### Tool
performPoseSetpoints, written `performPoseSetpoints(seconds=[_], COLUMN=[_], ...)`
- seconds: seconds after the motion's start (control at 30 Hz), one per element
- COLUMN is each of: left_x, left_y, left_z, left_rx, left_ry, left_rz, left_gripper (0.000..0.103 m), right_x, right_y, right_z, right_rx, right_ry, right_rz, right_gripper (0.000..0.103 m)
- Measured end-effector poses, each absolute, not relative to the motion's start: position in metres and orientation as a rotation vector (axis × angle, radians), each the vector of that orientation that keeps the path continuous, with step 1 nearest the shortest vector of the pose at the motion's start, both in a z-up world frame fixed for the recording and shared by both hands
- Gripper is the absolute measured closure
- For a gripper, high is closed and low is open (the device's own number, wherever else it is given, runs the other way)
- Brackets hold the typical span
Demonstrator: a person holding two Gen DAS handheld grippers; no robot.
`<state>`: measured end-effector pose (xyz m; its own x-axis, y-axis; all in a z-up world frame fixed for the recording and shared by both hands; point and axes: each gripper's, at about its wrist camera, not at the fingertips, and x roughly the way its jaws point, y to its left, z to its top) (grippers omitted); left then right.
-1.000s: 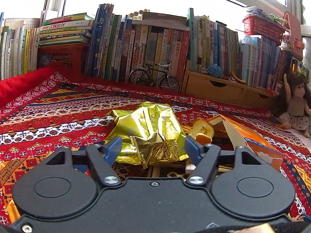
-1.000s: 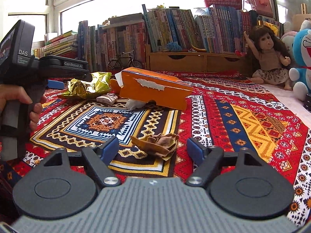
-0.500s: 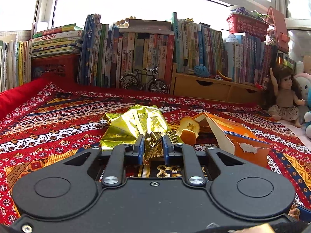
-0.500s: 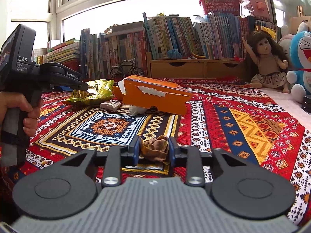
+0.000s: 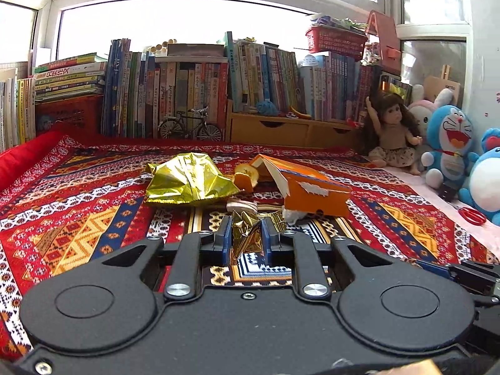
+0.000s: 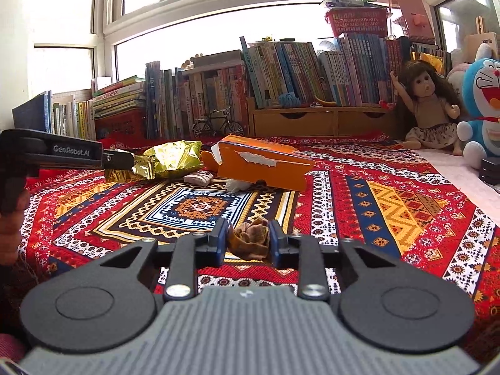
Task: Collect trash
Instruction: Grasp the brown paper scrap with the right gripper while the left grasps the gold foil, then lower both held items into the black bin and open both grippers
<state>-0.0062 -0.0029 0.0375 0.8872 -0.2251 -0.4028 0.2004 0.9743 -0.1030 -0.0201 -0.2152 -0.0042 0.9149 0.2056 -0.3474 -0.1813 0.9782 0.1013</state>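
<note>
**Both tongs loaded, pile still on the rug**

The thin foil could tear or slide out of the left tongs, since only a crumpled corner sits between the pads; a quick pull might also drag the orange peel or the small wrapper lying beside it. The brown scrap could crumble free if the right grip loosens.

The left tongs are closed nearly to touching on a corner of the gold foil wrapper, whose bulk stretches away over the patterned rug. The right tongs are clamped on the brown crumpled scrap, low over the rug. The torn orange box lies untouched just beyond.
</note>
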Motion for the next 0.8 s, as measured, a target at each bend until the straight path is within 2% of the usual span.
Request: performPoseSetpoints(seconds=[0.4, 0.8], left_x=[-0.102, -0.153], left_y=[-0.011, -0.01], left_z=[0.026, -0.003], left_rx=[0.001, -0.004], left_ry=[0.446, 0.556], left_rz=[-0.345, -0.375], left_gripper=[0.085, 0.085], right_x=[-0.076, -0.119], right_y=[-0.216, -0.206], right_z=[-0.007, -0.026], right_rx=[0.085, 0.068], right_ry=[0.387, 0.456], right_rz=[0.231, 0.257], right_gripper=[0.071, 0.071])
